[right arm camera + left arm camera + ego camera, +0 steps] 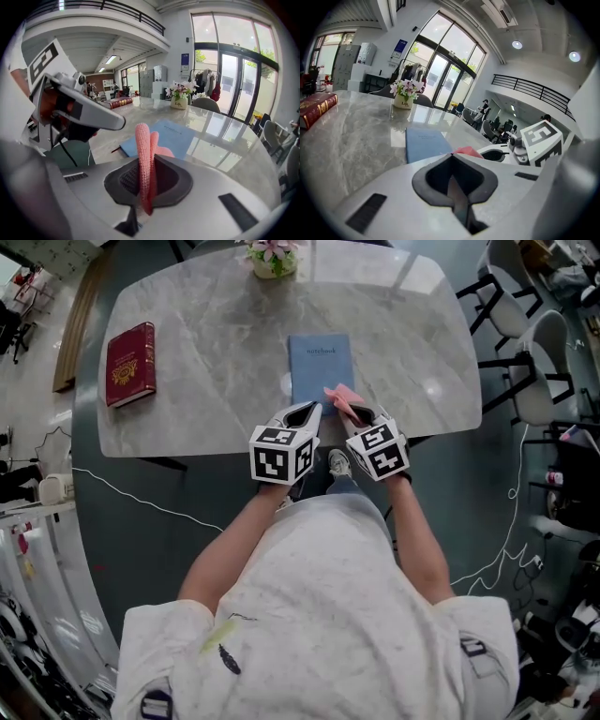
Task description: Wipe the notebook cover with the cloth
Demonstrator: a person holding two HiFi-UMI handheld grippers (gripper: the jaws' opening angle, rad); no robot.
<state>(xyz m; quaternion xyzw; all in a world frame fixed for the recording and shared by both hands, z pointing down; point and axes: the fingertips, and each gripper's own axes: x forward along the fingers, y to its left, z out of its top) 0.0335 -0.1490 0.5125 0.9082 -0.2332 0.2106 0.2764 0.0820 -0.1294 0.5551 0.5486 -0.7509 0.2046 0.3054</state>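
A blue notebook (pixel 320 367) lies flat on the grey marble table (pixel 206 362), near its front edge; it also shows as the notebook (pixel 424 142) and the notebook (pixel 166 135). My right gripper (pixel 349 412) is shut on a pink knitted cloth (pixel 341 398), held over the notebook's near right corner. In the right gripper view the cloth (pixel 144 154) stands folded between the jaws. My left gripper (pixel 300 414) hovers at the notebook's near left corner, its jaws shut with nothing between them (pixel 457 199).
A red hardback book (pixel 130 364) lies at the table's left. A small flower pot (pixel 273 257) stands at the far edge. Chairs (pixel 534 352) stand to the right. A white cable (pixel 141 498) runs over the dark floor.
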